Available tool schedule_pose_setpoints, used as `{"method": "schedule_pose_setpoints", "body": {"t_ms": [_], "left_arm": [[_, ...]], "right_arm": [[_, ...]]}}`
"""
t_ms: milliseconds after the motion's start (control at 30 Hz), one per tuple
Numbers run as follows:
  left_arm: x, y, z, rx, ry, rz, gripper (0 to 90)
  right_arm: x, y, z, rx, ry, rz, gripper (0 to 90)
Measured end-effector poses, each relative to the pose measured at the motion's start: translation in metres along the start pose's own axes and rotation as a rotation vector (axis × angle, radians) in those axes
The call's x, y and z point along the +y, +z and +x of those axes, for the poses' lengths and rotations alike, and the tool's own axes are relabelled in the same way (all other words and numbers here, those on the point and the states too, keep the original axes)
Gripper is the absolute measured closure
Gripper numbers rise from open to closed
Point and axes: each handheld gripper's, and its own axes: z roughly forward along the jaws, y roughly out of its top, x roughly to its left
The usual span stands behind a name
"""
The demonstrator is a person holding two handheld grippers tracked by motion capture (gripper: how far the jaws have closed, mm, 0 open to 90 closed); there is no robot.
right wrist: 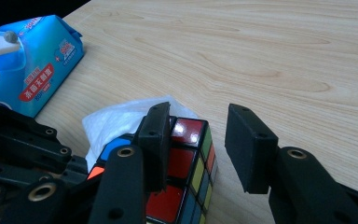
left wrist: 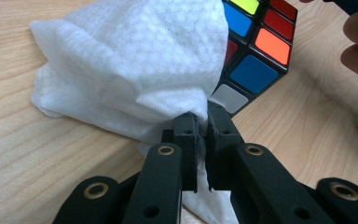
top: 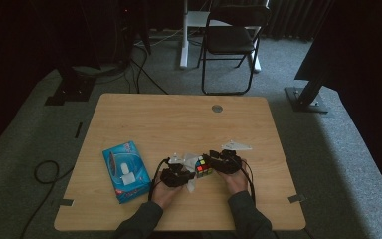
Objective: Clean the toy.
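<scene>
Two grippers meet at the near middle of the desk [top: 179,114] in the high view, my left gripper [top: 188,175] and right gripper [top: 214,162] flanking the Rubik's cube [top: 203,166], with a blue wet-wipe pack [top: 126,171] lying well to the left. Along the left gripper [left wrist: 201,125], I see its jaws pressed together on a bunched white wipe [left wrist: 130,65] that lies against the cube [left wrist: 256,42]. Along the right gripper [right wrist: 200,140], the jaws stand spread, one against the cube's [right wrist: 182,172] red face and the other clear of it, so I cannot call it a grip; the wipe [right wrist: 116,116] lies behind the cube and the pack [right wrist: 37,60] at far left.
</scene>
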Motion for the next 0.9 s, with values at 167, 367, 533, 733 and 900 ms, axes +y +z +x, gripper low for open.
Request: {"method": "schedule_pose_setpoints", "body": {"t_ms": [167,367,533,733,900], "left_arm": [[0.002,-0.003,0.005,0.029,-0.025,-0.007,83.3],[0.007,-0.006,0.010,0.045,-0.063,-0.026,82.3],[0.012,-0.007,0.010,0.050,-0.070,-0.039,82.3],[0.022,-0.012,0.015,0.061,-0.096,-0.076,82.3],[0.028,-0.012,0.020,0.069,-0.104,-0.083,82.3]], "right_arm": [[0.000,0.000,0.000,0.002,0.001,0.000,60.3],[0.000,0.000,0.000,0.003,-0.001,0.001,60.4],[0.000,0.000,0.000,0.021,-0.007,0.004,60.4],[0.000,0.000,0.000,0.027,-0.015,0.008,60.4],[0.000,0.000,0.001,0.038,-0.025,0.014,60.4]]}}
